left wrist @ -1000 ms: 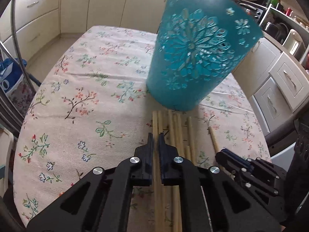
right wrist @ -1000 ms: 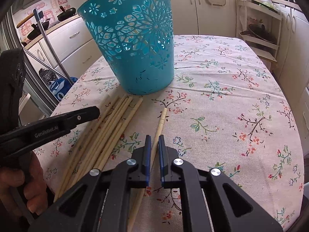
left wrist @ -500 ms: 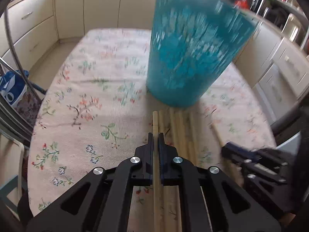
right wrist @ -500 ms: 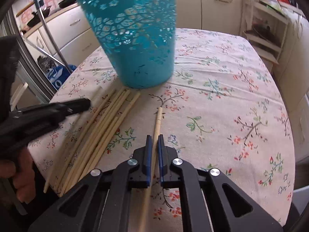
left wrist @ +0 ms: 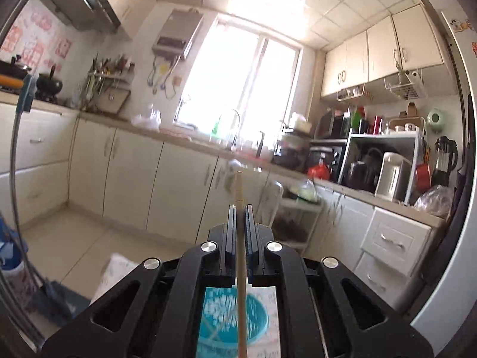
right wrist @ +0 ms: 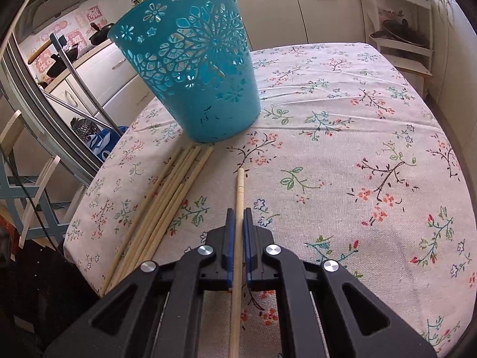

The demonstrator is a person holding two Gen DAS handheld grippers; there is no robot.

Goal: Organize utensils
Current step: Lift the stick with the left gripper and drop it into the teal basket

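Pinching one chopstick (left wrist: 239, 197) upright, the left gripper (left wrist: 240, 208) is held above the blurred, seemingly centred bucket (left wrist: 232, 316); a tilt could send it past the rim. Another chopstick (right wrist: 239, 191) is pinched by the right gripper (right wrist: 237, 213) near the table (right wrist: 342, 155).

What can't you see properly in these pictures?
- Left view: the basket is blurred, mostly hidden behind the left gripper; what's inside can't be told.
- Left view: the chopstick has its lower end cut off by the frame.
- Right view: the pile overlaps, so no sure count.
- Right view: the basket's opening faces away.
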